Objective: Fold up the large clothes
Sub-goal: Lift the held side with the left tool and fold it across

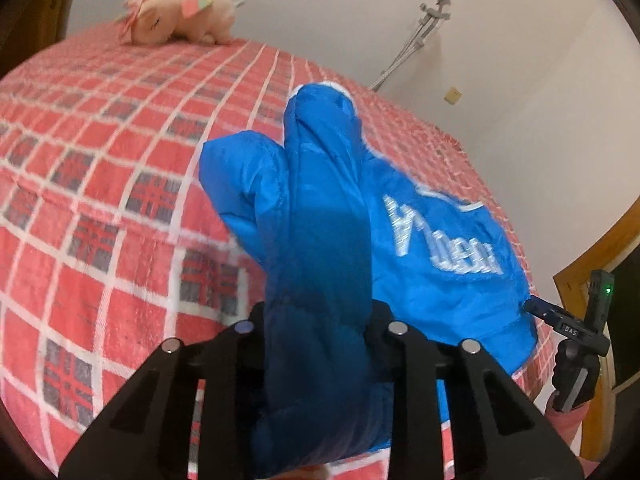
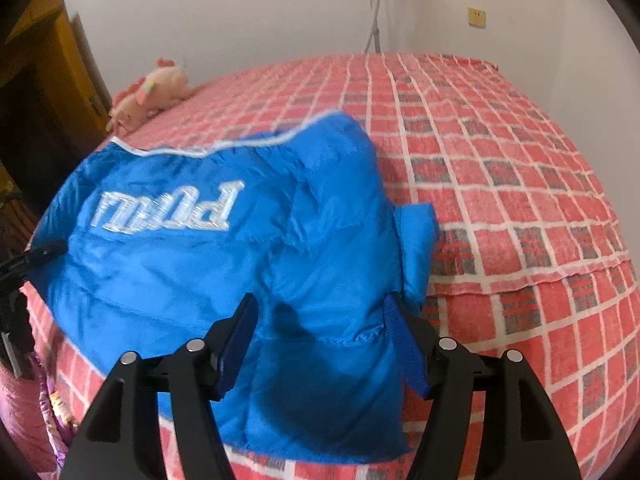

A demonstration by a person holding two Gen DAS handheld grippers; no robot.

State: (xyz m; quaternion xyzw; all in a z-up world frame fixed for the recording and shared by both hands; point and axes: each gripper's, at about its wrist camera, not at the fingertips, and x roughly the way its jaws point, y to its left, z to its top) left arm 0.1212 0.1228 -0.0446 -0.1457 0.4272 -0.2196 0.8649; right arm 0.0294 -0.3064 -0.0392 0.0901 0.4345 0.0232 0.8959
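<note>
A blue puffer jacket with white lettering lies on the red checked bed. My left gripper is shut on a bunched blue sleeve of the jacket, which rises between the fingers and hides the pads. In the right wrist view the jacket spreads from the left to the middle. My right gripper is open, its blue pads on either side of the jacket's near fold, over the fabric. The right gripper also shows in the left wrist view at the jacket's right edge.
The bed has a red checked cover. A pink plush toy lies at its far edge, also in the right wrist view. A metal crutch leans on the white wall. Wooden furniture stands at the left.
</note>
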